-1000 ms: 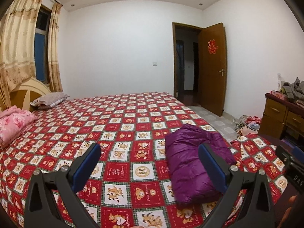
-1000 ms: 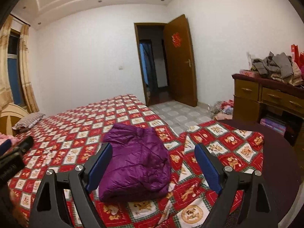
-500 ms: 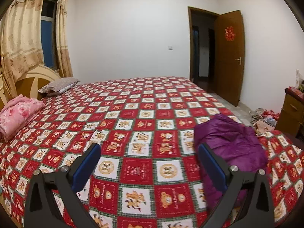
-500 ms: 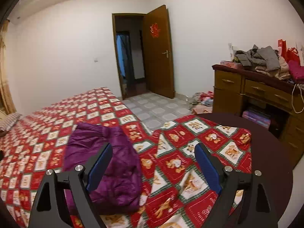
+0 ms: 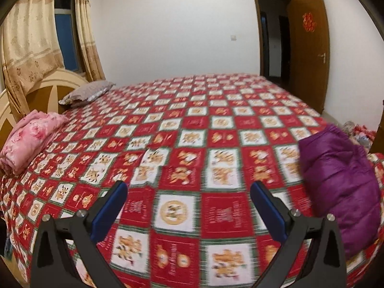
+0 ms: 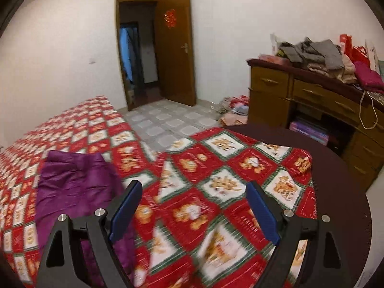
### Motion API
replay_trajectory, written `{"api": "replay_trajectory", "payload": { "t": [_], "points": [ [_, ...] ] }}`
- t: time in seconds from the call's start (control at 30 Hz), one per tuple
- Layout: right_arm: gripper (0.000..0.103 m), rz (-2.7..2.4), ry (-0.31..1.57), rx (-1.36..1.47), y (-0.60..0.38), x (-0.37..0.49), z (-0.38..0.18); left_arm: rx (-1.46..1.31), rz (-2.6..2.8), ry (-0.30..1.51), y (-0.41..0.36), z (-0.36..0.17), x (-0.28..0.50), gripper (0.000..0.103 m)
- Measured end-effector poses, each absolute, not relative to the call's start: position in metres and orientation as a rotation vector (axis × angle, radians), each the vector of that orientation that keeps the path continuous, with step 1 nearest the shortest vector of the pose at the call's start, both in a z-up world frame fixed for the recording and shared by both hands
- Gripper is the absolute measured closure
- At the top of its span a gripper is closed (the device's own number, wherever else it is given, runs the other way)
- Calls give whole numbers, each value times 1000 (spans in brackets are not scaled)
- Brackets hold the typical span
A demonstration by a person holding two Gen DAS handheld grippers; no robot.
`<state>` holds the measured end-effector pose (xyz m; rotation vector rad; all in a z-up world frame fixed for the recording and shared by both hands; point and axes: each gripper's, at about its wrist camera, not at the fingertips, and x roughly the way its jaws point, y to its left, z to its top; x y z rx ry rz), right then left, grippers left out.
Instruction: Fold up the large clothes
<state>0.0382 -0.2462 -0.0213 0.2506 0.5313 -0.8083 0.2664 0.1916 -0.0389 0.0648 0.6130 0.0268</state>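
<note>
Right wrist view: folded purple down jacket (image 6: 76, 192) on bed, right gripper (image 6: 192, 206) and left gripper (image 5: 187, 208) both spread, empty; next garment likely needed.

A red, white and green checked bedspread (image 5: 192, 124) printed with orange bears, a plain purple quilted jacket (image 5: 340, 182), a pink floral blanket (image 5: 31, 139), beige patterned curtains (image 5: 28, 38), blue-padded gripper fingers (image 5: 108, 213).

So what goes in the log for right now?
left tongs: open, empty | right tongs: open, empty | jacket: folded on bed, untouched
</note>
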Motion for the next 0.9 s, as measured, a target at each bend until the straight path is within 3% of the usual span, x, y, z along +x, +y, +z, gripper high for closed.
{"api": "replay_trajectory", "payload": {
  "t": [0.27,0.9],
  "points": [
    [15,-936,609,324,-306,42,-53,85,141,643,229,-59,289,0],
    [15,-872,616,243,-274,67,-49,51,128,673,228,-69,301,0]
  ]
}}
